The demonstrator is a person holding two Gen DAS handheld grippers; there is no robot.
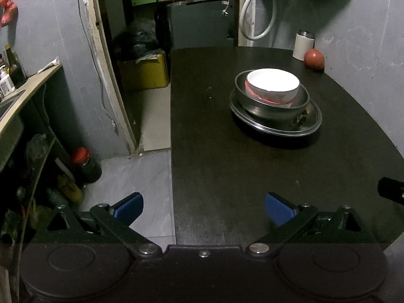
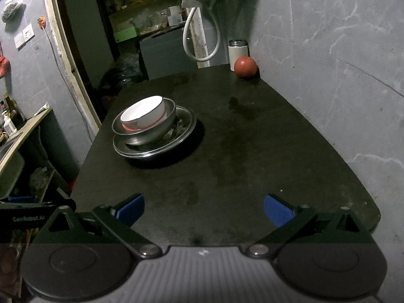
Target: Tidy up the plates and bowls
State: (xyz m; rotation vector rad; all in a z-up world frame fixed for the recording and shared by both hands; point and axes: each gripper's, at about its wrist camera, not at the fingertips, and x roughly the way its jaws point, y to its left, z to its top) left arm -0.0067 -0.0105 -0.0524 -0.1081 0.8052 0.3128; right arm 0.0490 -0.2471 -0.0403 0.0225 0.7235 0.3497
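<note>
1. Left gripper (image 1: 204,208): blue-padded fingers spread wide apart, nothing between them. It sits over the near left edge of the dark table (image 1: 252,176), well short of the dishes.
2. Right gripper (image 2: 204,208): fingers likewise spread wide, holding nothing, positioned over the table's near end.
3. Dish stack: a white bowl (image 1: 273,83) with a red band near its base sits nested inside a steel bowl (image 1: 252,101), which stands on a steel plate (image 1: 311,123). The stack rests on the table towards the far half, clear of both grippers.
4. From the right wrist view the white bowl (image 2: 144,113) sits tilted within the steel bowl.
5. Far corner: a white canister (image 1: 303,45) with a metal top stands by the wall; a red fruit (image 1: 313,59) lies just beside it.
</note>
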